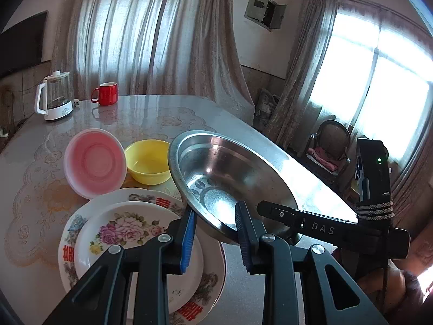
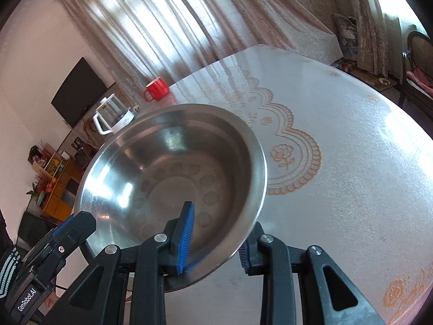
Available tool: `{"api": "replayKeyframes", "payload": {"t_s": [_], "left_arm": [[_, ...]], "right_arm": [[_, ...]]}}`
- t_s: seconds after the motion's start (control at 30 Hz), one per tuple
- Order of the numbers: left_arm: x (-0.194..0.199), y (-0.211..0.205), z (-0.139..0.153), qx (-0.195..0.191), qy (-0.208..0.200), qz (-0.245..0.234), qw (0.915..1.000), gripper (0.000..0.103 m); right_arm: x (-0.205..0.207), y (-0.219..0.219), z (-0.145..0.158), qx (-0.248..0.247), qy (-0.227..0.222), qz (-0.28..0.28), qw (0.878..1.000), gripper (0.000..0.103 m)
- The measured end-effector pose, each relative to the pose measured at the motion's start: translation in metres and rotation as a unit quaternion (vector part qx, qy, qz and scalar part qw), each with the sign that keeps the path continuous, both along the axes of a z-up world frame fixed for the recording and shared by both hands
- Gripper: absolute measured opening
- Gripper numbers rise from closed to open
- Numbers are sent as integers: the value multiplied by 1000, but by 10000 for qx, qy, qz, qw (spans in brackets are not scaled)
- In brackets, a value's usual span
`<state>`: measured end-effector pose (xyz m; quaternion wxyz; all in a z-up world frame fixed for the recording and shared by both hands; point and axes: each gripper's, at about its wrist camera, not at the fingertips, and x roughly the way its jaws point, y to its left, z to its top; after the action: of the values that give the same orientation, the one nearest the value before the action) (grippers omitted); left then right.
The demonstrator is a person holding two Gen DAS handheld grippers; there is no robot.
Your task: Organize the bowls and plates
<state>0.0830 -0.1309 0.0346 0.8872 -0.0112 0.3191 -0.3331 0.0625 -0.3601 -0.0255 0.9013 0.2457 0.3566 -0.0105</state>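
Gripping opposite parts of the rim, both grippers hold the steel bowl (image 1: 230,178) tilted above the bench (image 1: 140,113). The left gripper (image 1: 216,233) pinches the near edge between its fingers, and the right gripper (image 2: 216,241) pinches the rim with one blue pad inside the bowl and the other outside. Below sit two stacked flowered plates (image 1: 130,230), with a pink bowl (image 1: 94,162) leaning on them beside a yellow bowl (image 1: 148,161).
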Motion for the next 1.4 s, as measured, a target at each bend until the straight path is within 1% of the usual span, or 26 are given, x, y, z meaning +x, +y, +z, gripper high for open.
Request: {"api": "replayKeyframes", "payload": {"t_s": [0.2, 0.47, 0.63, 0.73, 0.93, 1.03, 1.23, 1.4], "left_arm": [[-5, 39, 2, -145, -8, 272, 9995, 29], [-5, 84, -16, -236, 365, 740, 9963, 29], [-9, 102, -25, -296, 572, 912, 9937, 29], [-13, 106, -24, -305, 545, 915, 9938, 29], [-11, 112, -30, -280, 658, 869, 9936, 29], [-10, 113, -33, -256, 704, 868, 9934, 32], [-10, 119, -45, -295, 993, 837, 9911, 33], [-7, 115, -49, -212, 1051, 803, 9910, 33]], "right_arm": [[10, 29, 6, -44, -31, 417, 9991, 29], [33, 72, 1, -95, 117, 998, 9949, 29], [38, 94, -3, -198, 231, 1252, 9917, 29], [40, 103, -4, -186, 278, 1334, 9905, 29], [39, 109, -5, -191, 352, 1451, 9886, 29], [42, 111, -10, -162, 511, 1481, 9875, 32], [38, 109, -11, -120, 497, 1520, 9871, 33], [33, 105, -11, -113, 463, 1458, 9882, 33]]}}
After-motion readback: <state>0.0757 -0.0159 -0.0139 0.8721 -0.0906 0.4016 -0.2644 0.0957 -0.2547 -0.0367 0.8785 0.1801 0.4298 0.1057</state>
